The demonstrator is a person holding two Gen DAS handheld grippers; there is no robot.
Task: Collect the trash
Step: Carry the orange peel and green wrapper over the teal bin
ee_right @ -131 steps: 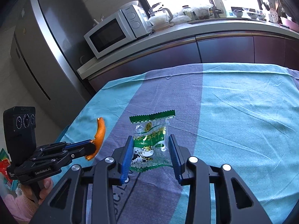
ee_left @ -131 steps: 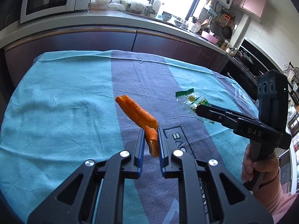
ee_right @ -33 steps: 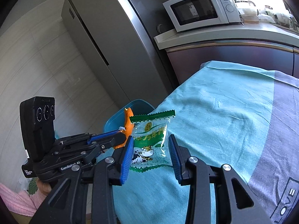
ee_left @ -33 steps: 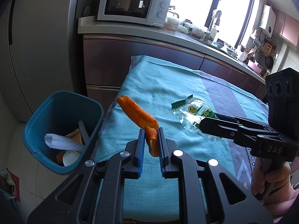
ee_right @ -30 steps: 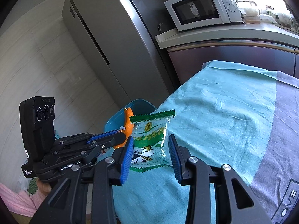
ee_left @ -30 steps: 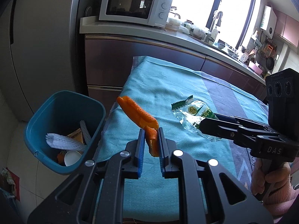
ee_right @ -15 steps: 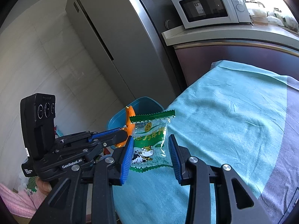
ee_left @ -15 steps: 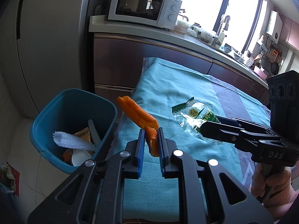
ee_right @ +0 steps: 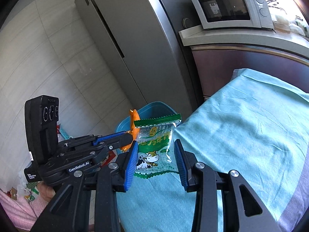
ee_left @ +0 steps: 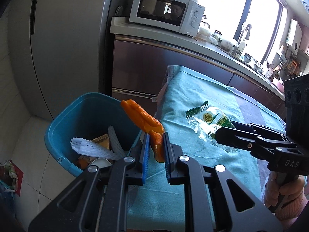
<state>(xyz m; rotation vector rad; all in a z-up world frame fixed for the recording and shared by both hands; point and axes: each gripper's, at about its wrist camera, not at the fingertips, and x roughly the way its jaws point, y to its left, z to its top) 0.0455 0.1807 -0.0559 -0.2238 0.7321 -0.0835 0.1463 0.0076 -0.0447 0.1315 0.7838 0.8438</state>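
My left gripper (ee_left: 155, 141) is shut on the lower end of an orange peel (ee_left: 143, 118), which sticks up and to the left. The peel hangs at the near right rim of a blue trash bin (ee_left: 63, 119) on the floor beside the table. My right gripper (ee_right: 156, 145) is shut on a clear snack wrapper (ee_right: 154, 135) with green edges and a cow print, held over the table's left edge. In the left wrist view the right gripper (ee_left: 222, 135) and the wrapper (ee_left: 208, 119) sit to the right. In the right wrist view the left gripper (ee_right: 131, 137) and the peel (ee_right: 134, 119) are just left of the wrapper.
The bin holds white foam netting (ee_left: 90, 147), cardboard and a cup. A teal cloth covers the table (ee_left: 202, 100). A tall grey fridge (ee_right: 135, 44) stands behind the bin, with a microwave (ee_left: 164, 17) on the counter. Bags lie on the floor at left (ee_left: 9, 172).
Both grippers have shifted left along the table with their loads. The bin now looks nearer and larger, with the peel at its rim.
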